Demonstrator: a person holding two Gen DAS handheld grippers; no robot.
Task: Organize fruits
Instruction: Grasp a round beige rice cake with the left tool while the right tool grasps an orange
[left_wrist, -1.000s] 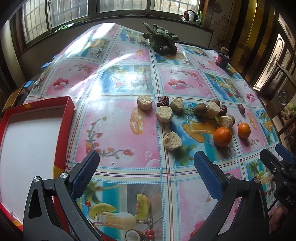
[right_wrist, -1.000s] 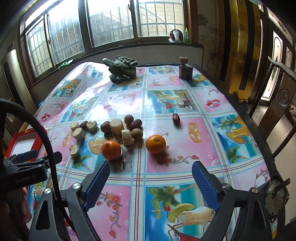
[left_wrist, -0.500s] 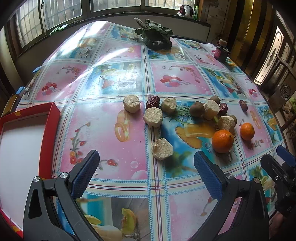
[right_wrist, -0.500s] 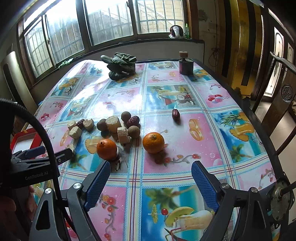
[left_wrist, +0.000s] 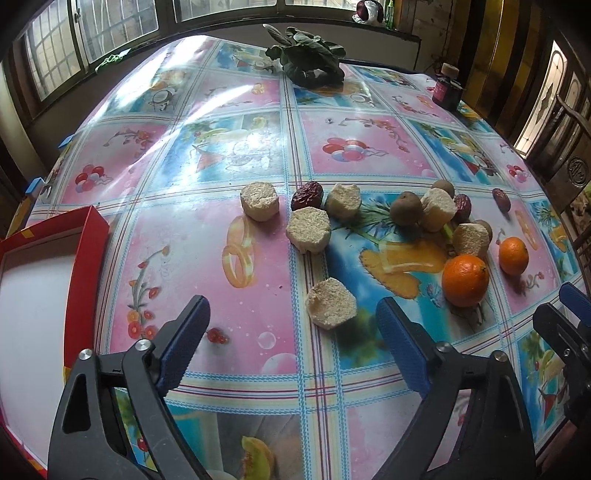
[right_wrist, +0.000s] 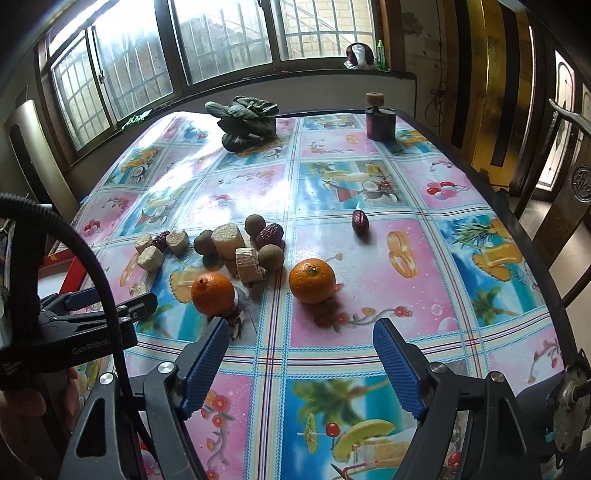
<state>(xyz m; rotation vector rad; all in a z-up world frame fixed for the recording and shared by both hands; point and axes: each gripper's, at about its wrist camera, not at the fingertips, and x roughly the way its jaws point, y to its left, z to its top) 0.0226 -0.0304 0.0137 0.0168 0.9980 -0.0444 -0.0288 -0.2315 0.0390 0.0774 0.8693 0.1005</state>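
Fruit lies in a loose cluster on the patterned tablecloth. Two oranges (left_wrist: 464, 279) (left_wrist: 513, 255) sit at the right of the left wrist view, with pale cut chunks (left_wrist: 331, 302), brown round fruits (left_wrist: 406, 208) and red dates (left_wrist: 307, 195) behind. My left gripper (left_wrist: 291, 332) is open and empty, just short of the nearest pale chunk. My right gripper (right_wrist: 301, 350) is open and empty, just short of the two oranges (right_wrist: 212, 293) (right_wrist: 312, 280). A lone date (right_wrist: 360, 221) lies farther right. The left gripper shows at the left (right_wrist: 99, 314) of the right wrist view.
A red-rimmed tray (left_wrist: 88, 236) with a white bottom sits at the left table edge. A bunch of dark leafy greens (right_wrist: 247, 122) and a small dark jar (right_wrist: 380, 118) stand at the far end. A wooden chair (right_wrist: 569, 192) stands beside the right edge.
Both grippers have moved forward toward the fruit cluster, so the fruits look nearer and the tray has slid toward the left edge of view. Both stay open.
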